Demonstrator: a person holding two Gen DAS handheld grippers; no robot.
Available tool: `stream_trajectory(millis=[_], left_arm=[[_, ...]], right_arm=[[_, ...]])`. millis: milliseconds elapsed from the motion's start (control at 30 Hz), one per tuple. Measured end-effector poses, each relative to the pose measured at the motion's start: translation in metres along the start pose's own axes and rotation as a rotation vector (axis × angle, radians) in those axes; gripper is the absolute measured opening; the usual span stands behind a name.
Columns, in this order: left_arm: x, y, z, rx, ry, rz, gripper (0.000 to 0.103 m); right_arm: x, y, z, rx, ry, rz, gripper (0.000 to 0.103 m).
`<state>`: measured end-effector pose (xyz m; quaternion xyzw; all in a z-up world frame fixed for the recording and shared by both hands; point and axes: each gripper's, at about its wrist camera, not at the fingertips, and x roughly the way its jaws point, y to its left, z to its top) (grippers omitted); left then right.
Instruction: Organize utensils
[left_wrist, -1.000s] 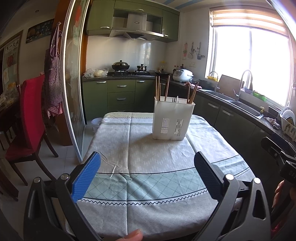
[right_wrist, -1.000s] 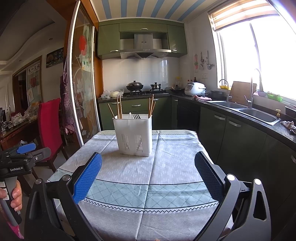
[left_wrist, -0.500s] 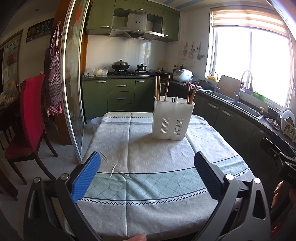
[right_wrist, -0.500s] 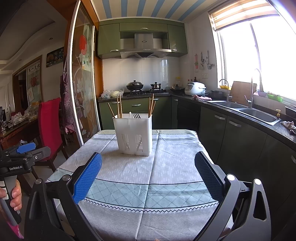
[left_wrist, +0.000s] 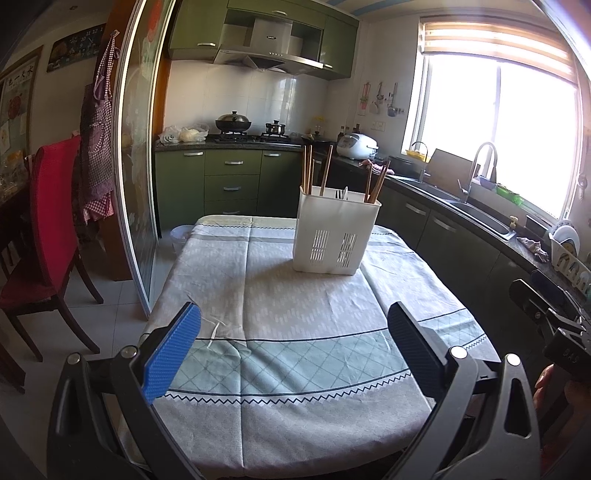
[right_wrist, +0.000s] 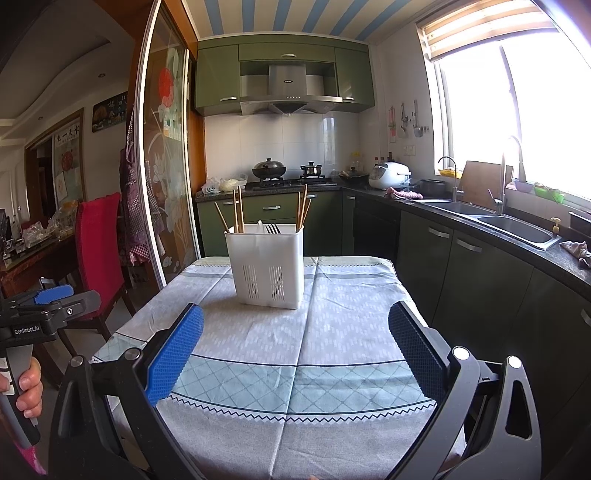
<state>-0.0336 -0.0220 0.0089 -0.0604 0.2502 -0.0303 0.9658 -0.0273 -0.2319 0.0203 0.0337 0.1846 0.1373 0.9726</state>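
Left wrist view: left gripper (left_wrist: 291, 345), jaws spread, is held over the table's (left_wrist: 258, 295) near edge; utensil holder (left_wrist: 334, 234) stands toward the far edge, apparently holding chopsticks (left_wrist: 325, 175). Right gripper (right_wrist: 295, 347) likewise spread.

Daylight pours in through the window (left_wrist: 498, 133) on the right, blown out to plain white with haze spilling around it. The left side of the room sits dimmer. Straight edges bow near the borders, and the corners go black.

A white slotted utensil holder (left_wrist: 335, 238) is standing upright mid-table ahead of me, wooden chopsticks (right_wrist: 238, 209) and forks (right_wrist: 272, 229) poking out.
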Motion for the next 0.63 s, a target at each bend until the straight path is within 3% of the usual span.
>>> stream_trajectory(millis=[167, 633], left_arm=[[-0.0047, -0.002, -0.0002, 0.011, -0.045, -0.001, 0.096], [0.002, 0.002, 0.0008, 0.02, -0.027, 0.07, 0.096]], right_arm=[[0.0008, 0.0003, -0.002, -0.001, 0.002, 0.0, 0.098], [0.0066, -0.0054, -0.0055, 0.002, 0.015, 0.003, 0.098]])
